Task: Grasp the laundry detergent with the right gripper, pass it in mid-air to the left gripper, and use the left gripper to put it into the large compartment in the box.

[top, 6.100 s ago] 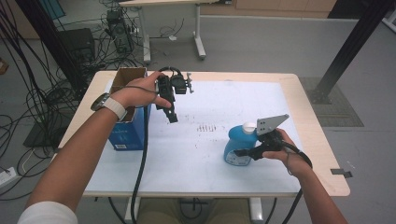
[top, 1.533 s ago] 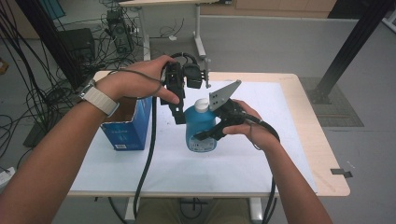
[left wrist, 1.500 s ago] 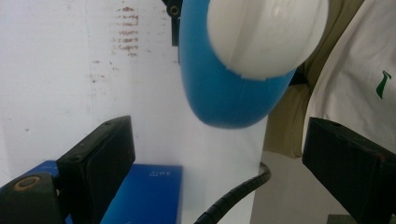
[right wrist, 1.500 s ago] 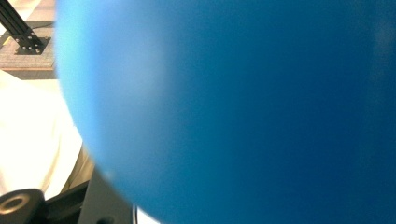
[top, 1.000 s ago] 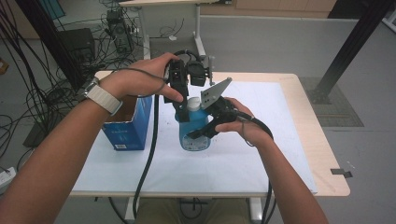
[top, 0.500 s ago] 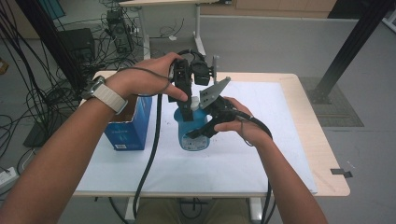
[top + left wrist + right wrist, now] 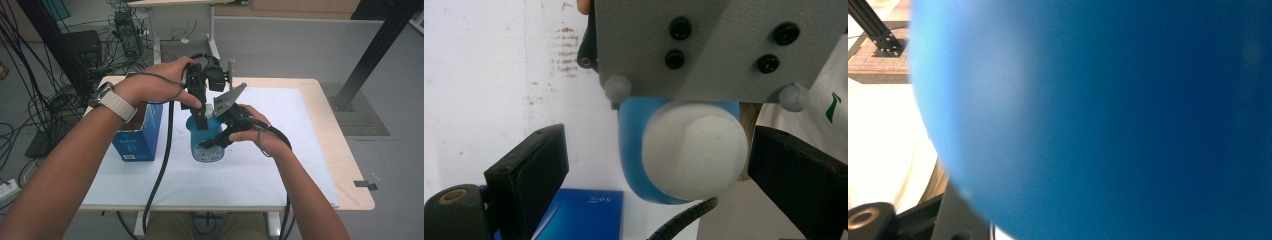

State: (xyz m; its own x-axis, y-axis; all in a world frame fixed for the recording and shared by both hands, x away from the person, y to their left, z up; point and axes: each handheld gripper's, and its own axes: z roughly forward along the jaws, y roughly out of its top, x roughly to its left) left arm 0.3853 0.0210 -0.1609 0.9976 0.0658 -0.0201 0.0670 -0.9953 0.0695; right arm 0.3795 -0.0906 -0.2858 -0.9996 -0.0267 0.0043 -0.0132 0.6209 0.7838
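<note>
A blue cardboard box [image 7: 136,132] stands open-topped near the left edge of the tabletop [image 7: 320,130], which is covered by a white sheet [image 7: 280,150]. Beyond the far edge, tangled black cables [image 7: 45,100] lie on the grey floor [image 7: 300,50] beside another table's legs [image 7: 212,30].

Desk [image 7: 345,165]: light wood top, mostly covered by a white sheet [image 7: 240,175] with wood showing along the right and back edges. On the sheet, a blue bottle [image 7: 206,142] with white cap stands upright near the middle. A blue box [image 7: 137,137] stands at the left side, near the bottle but apart from it. Faint brownish marks on the sheet [image 7: 564,52].
</note>
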